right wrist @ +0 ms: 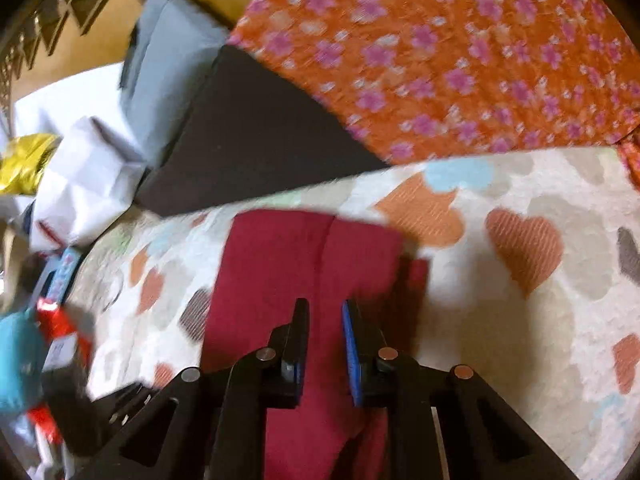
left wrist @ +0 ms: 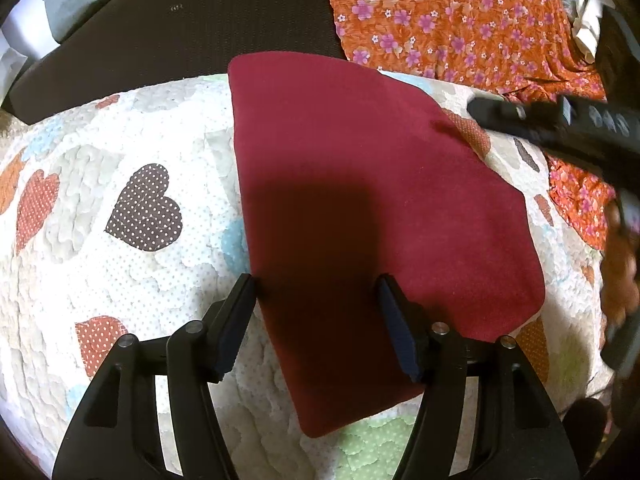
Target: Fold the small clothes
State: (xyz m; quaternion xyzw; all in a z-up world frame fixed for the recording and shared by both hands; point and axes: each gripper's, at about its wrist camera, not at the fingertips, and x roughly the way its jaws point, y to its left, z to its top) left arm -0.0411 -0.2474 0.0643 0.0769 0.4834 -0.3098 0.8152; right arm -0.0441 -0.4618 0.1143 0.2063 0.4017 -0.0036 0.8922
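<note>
Left wrist: left hand-held gripper [left wrist: 316, 284] gapes over flat maroon cloth [left wrist: 360, 184] (soft, rounded corners).

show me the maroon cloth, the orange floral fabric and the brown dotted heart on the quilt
maroon cloth [left wrist: 360, 168]: left wrist view, flat middle
orange floral fabric [left wrist: 460, 20]: left wrist view, middle
brown dotted heart [left wrist: 146, 208]: left wrist view, centre
</note>
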